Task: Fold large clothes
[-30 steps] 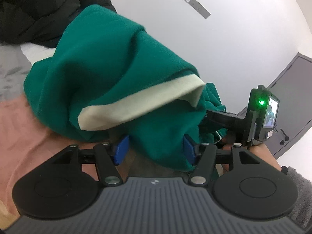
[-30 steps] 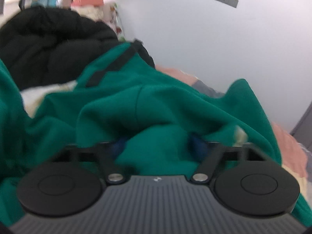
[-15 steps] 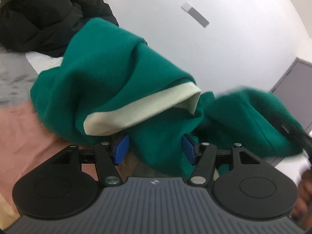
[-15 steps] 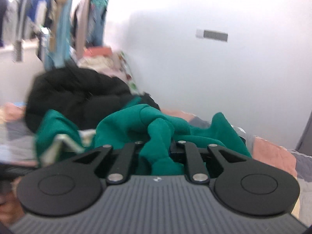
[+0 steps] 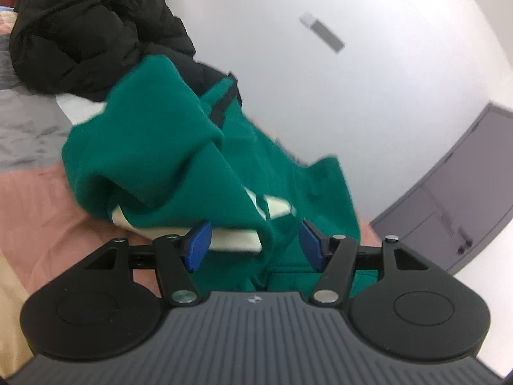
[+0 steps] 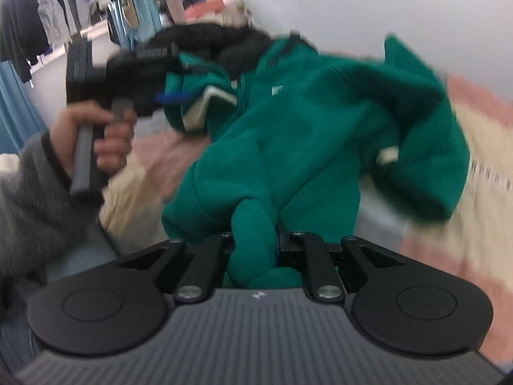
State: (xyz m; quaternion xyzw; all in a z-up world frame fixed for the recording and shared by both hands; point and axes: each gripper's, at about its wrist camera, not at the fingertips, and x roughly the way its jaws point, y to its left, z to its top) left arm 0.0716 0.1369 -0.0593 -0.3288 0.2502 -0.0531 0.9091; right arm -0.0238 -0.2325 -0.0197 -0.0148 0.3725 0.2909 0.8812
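The green sweatshirt (image 6: 288, 134) lies rumpled across the bed (image 6: 474, 147) beside a black jacket (image 5: 86, 32), partly lifted off the pink and cream cover. The right hand-held gripper (image 6: 253, 250) has just closed and pinches a twisted bunch of the green cloth. The left hand-held gripper (image 5: 255, 243) stands fairly wide – cloth with a cream band (image 5: 231, 239) hangs between its blue pads (image 5: 198, 245), though whether they press on it is unclear – a hand (image 6: 102, 138) carries it

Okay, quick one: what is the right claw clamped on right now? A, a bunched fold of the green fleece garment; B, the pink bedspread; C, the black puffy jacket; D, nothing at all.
A: in the right wrist view the right claw has its fingers shut tight on a twisted fold of the green fleece garment.
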